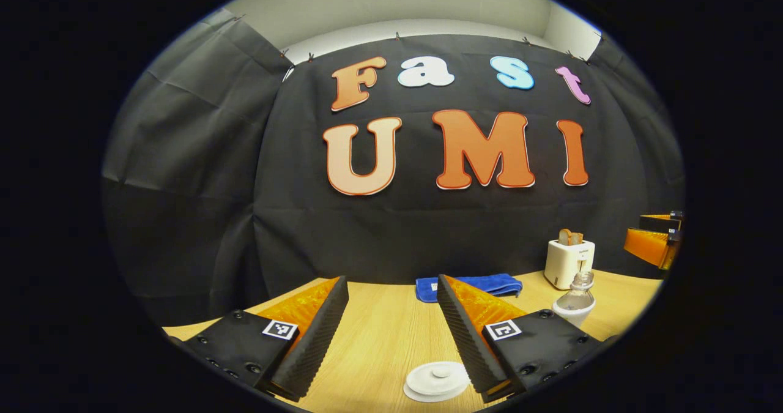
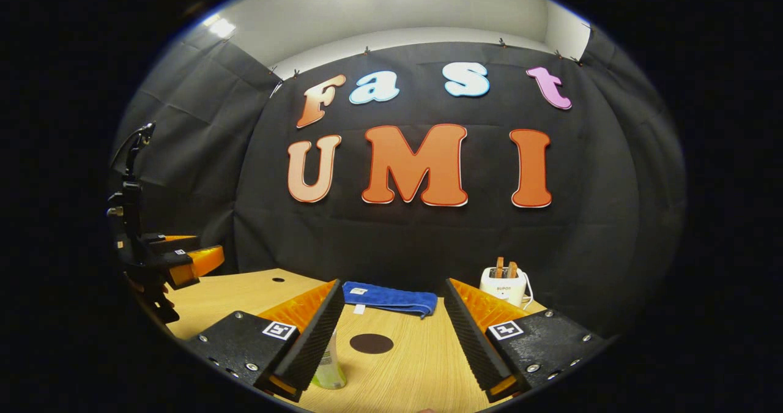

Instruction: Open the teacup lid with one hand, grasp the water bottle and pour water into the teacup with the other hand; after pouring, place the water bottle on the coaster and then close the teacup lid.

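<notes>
1. On the wooden table [image 1: 379, 333] in the left gripper view, the white teacup lid [image 1: 437, 380] sits low between my left gripper [image 1: 393, 327] fingers, still on the cup as far as I can judge. The jaws are spread wide, touching nothing.
2. Farther right in this view stands the water bottle [image 1: 577, 300], its top looking uncapped, with a white toaster [image 1: 569, 261] holding bread behind it and a folded blue towel [image 1: 470, 286] by the back wall. My other gripper pokes in at the far right edge.
3. In the right gripper view, my right gripper [image 2: 391, 327] is also spread, pinching nothing. The dark round coaster [image 2: 371, 343] lies on the table between the fingers, a little ahead of them.
4. The bottom part of the water bottle [image 2: 330, 367] shows just inside my left-hand finger, partly hidden by it; I cannot tell whether the finger touches it. The towel and toaster sit behind, and the left gripper hangs at the far left.
5. Step in hand, as I judge it: the very start. The lid is not yet lifted and the bottle is untouched.
6. Next move: lower the left gripper so its fingers straddle the lid's knob, close on it, and lift straight up. The right one must shift sideways to centre the bottle between its fingers before closing.
</notes>
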Motion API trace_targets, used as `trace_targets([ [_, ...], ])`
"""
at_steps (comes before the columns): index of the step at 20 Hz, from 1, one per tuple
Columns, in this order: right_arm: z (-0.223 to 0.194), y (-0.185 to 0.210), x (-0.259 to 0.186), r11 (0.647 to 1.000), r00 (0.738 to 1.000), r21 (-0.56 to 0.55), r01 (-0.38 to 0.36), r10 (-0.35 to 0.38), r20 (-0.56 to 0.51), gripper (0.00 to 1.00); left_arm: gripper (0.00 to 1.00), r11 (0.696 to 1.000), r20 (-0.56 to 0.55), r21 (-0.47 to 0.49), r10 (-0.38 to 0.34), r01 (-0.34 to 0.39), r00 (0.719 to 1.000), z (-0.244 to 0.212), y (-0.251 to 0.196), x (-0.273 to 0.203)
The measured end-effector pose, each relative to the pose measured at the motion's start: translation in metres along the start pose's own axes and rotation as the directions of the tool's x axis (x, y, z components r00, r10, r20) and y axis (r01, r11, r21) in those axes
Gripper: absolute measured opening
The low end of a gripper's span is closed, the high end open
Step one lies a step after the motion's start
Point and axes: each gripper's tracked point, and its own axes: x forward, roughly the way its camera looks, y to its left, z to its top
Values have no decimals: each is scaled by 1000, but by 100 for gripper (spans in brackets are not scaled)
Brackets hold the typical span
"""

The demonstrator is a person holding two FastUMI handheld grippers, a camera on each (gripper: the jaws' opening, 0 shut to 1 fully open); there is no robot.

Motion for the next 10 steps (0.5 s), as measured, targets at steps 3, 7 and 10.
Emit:
trace_targets([
  [3, -9, 10, -3, 999, 999, 23, -45, 46, -19, 98, 96, 999, -37, -25, -43, 42, 998, -18, -8, 0],
  [7, -18, 21, -4, 996, 996, 38, -82, 83, -30, 98, 96, 997, -97, -41, -66, 62, 993, -47, -14, 0],
  [10, -27, 30, -5, 993, 993, 32, -110, 111, -46, 98, 96, 996, -128, -41, -86, 81, 988, -64, -17, 0],
])
